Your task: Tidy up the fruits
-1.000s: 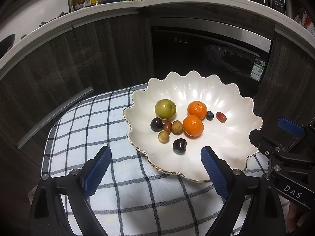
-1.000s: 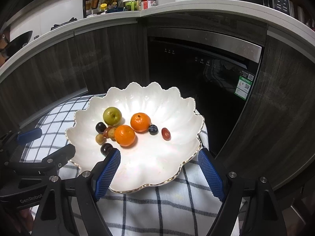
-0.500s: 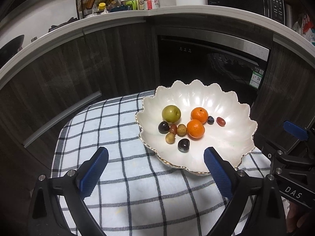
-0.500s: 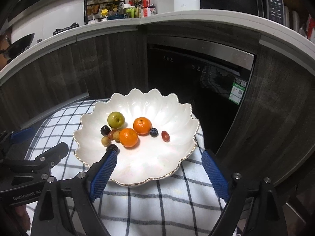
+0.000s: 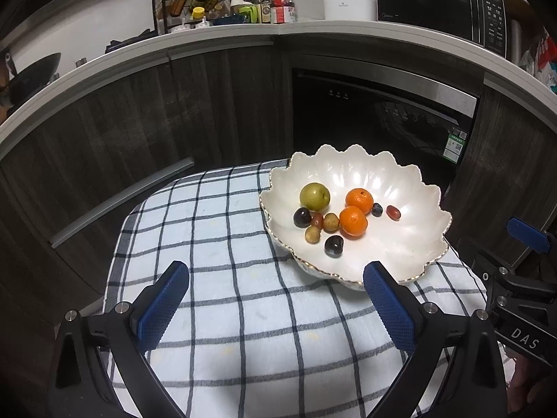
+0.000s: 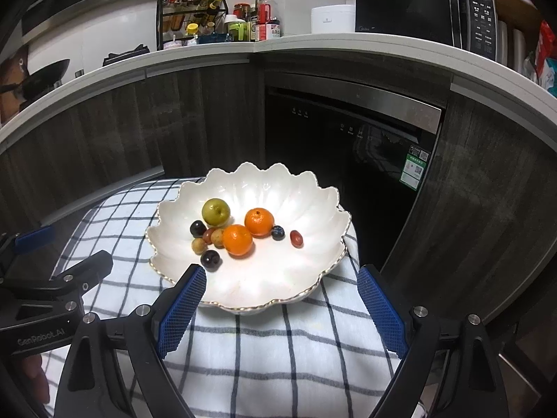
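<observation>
On a small worktop covered by a white cloth with dark blue checks (image 5: 243,299) sits a white scalloped ceramic bowl with a thin gold rim (image 5: 410,244), toward the far right of the cloth. Inside it lie a yellow-green round fruit (image 5: 314,196), two orange mandarins (image 5: 353,221) touching each other, a small blueberry (image 5: 376,209) just beside them, an oval red fruit (image 5: 393,212) to the right, and a cluster of small dark and tan fruits (image 5: 315,224) on the near left. At the near edge, the left gripper (image 5: 276,308) has its blue-padded fingers (image 5: 162,308) spread wide over bare cloth, having just been opening, nothing between them. Beside it, the right gripper (image 6: 282,308) likewise stands open, its blue fingers (image 6: 182,308) having just been opening, framing the bowl's near rim without touching it.
</observation>
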Demonstrator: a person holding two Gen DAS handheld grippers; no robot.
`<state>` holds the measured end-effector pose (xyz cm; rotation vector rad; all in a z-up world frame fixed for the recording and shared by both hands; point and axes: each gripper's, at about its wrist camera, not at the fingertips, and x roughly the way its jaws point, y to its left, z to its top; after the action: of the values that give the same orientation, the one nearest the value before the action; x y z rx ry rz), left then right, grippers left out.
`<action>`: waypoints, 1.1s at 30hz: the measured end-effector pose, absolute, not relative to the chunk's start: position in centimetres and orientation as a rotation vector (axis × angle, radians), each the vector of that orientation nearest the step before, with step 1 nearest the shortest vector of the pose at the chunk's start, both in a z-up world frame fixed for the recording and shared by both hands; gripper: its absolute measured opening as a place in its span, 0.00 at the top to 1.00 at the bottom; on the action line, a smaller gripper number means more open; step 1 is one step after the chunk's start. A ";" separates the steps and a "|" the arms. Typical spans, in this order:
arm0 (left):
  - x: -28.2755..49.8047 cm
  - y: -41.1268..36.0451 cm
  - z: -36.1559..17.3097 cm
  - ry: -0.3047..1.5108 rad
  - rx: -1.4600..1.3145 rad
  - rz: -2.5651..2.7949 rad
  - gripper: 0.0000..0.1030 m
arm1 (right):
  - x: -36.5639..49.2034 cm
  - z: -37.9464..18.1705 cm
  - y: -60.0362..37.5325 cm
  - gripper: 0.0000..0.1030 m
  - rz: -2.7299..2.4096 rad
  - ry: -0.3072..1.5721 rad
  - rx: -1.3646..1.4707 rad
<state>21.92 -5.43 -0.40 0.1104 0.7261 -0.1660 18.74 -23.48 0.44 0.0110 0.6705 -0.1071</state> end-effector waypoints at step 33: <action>13.3 -1.5 -1.1 0.730 0.070 -0.099 0.00 | 11.1 0.3 -21.2 0.13 -0.097 0.654 -0.015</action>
<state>13.26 -1.49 -1.13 0.0700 0.7298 -0.0995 11.08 -21.17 0.27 -0.0149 0.6536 -0.0971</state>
